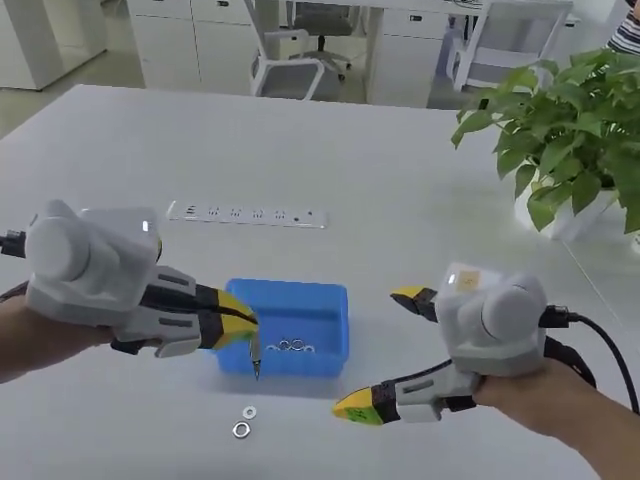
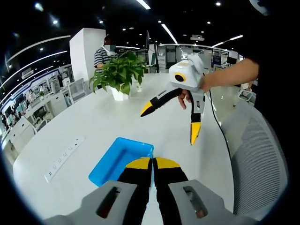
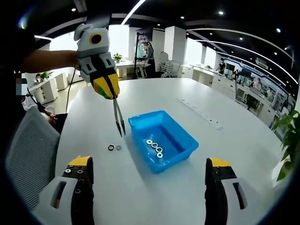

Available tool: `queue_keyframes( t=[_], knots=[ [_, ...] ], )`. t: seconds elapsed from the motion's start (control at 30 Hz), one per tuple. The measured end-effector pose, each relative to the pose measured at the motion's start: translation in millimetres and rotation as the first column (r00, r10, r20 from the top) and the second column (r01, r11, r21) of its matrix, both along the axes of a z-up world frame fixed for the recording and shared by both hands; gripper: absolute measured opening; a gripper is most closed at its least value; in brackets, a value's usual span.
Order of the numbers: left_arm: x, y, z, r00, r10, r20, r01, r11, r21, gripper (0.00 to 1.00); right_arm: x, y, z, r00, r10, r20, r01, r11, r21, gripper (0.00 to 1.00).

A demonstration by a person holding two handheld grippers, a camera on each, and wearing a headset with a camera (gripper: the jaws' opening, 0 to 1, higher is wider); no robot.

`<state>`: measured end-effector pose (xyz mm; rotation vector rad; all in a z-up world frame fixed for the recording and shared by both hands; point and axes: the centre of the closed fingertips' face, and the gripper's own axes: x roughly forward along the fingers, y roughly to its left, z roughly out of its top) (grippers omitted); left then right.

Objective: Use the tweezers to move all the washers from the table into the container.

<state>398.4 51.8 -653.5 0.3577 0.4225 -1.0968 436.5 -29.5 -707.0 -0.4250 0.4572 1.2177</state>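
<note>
Item: blue container [image 1: 285,362], a shallow rectangular tray, set mid-table [image 1: 400,190], white top. Contents: a short row of washers [image 1: 290,347] lying on its floor toward the near wall. Outside it, just before its near-left corner: two loose washers [image 1: 245,421], side by side on the table, apart from the wall. Left gripper [image 1: 245,325]: jaws closed together on the upper end of the tweezers [image 1: 255,358], which hang point-down beside the container's near-left corner; in the right gripper view their two tips stand slightly apart, above the loose washers and clear of them, with nothing seen between. In the head view this gripper's jaws overlap the container's left edge. Right gripper [image 1: 378,350]: to the right of the container, jaws spread wide, holding nothing. Beyond the container's far side: a white power strip [image 1: 247,214] lying flat. Far right of the container: a leafy potted plant [image 1: 560,130]. Past the table's far edge: office chairs [image 1: 300,40] and white cabinets [image 1: 165,45].
</note>
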Motion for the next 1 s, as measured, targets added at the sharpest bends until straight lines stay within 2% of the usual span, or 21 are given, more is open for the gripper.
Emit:
queue_keyframes(
  t=[0.3,1.0],
  knots=[
    [-9.8,0.2,-9.1,1.000,-0.008,0.001,0.008,1.000,0.008,0.05,-3.9,-0.7,-1.9,1.000,-0.003,0.004,0.003,1.000,0.008,1.00],
    [-26.9,7.4,-15.7,1.000,-0.011,-0.001,0.011,1.000,-0.011,0.05,-7.4,-1.1,-5.6,1.000,0.004,0.008,-0.004,1.000,0.010,1.00]
  ],
)
